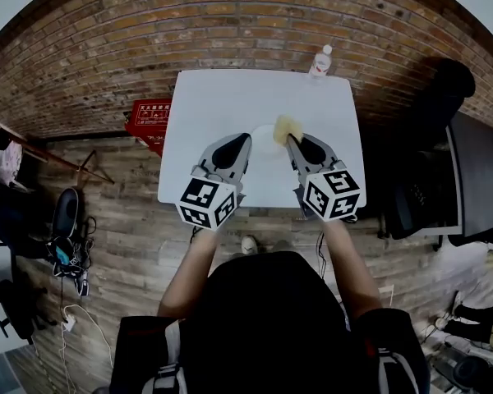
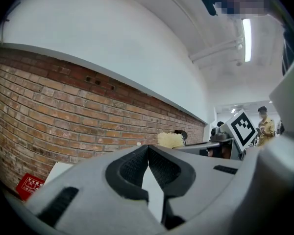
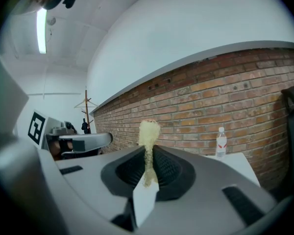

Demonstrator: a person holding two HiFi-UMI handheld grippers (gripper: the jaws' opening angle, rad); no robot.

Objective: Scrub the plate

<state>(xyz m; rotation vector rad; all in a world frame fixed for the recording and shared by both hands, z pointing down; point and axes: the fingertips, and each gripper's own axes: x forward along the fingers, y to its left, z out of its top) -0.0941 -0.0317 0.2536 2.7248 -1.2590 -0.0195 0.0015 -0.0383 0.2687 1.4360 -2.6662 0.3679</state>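
A white plate [image 1: 265,140] lies near the middle of the white table [image 1: 214,105], partly hidden behind the gripper tips. My right gripper [image 1: 292,141] is shut on a pale yellow sponge [image 1: 286,127] that sticks out past its tips over the plate's right side. In the right gripper view the sponge [image 3: 148,133] is pinched flat between the jaws. My left gripper [image 1: 246,139] is shut with nothing between its jaws, its tip at the plate's left edge. The left gripper view shows the sponge [image 2: 170,139] beyond its tips.
A clear water bottle [image 1: 320,61] stands at the table's far right corner, also seen in the right gripper view [image 3: 221,143]. A brick wall [image 1: 230,15] runs behind the table. A red box [image 1: 148,120] sits on the floor left of the table. A dark chair [image 1: 431,195] stands to the right.
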